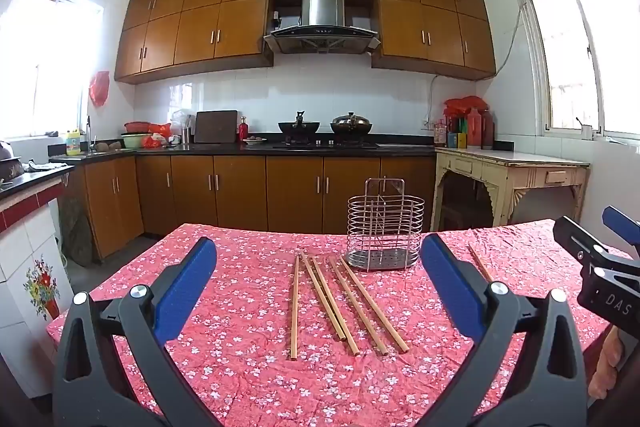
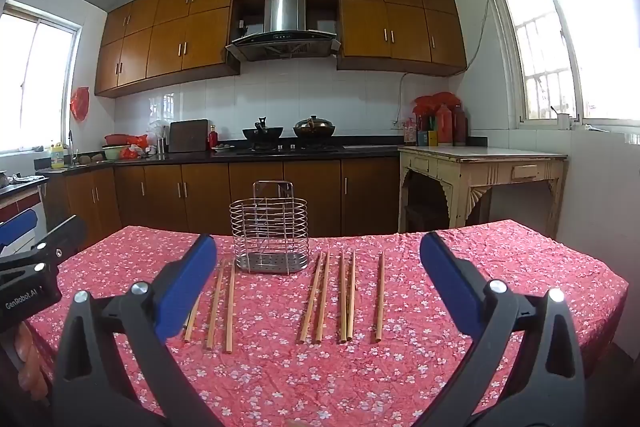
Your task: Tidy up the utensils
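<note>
Chopsticks [image 2: 344,297], wooden, loose: eight are counted in the right wrist view, laid flat on the floral red tablecloth [image 2: 280,379] ahead of the right gripper [image 2: 319,281]. Five lie between its spread blue fingers [image 2: 188,283] and beyond their tips: two pairs and one single, lengthwise, roughly parallel. Three more lie toward its left finger, one partly hidden behind that finger.

Utensil holder [image 2: 269,237], wire, with handle and perforated base: stood upright on the cloth, further out than the chopsticks, slightly left of the right gripper's centre line. No chopstick is seen inside it.

Right gripper: jaws are held wide apart, nothing between the pads, nothing touched.

Left gripper [image 1: 319,281]: jaws are likewise spread wide and empty. Five chopsticks [image 1: 344,301] are seen ahead between its fingers [image 1: 448,283], fanned slightly, near ends toward the gripper. The holder [image 1: 385,233] is placed beyond them, toward its right finger. One further chopstick [image 1: 480,263] is glimpsed outside that right finger.

Both grippers are held side by side above the near table edge, each visible at the margin of the other's view, well short of the chopsticks. A hand is partly seen under each.
</note>
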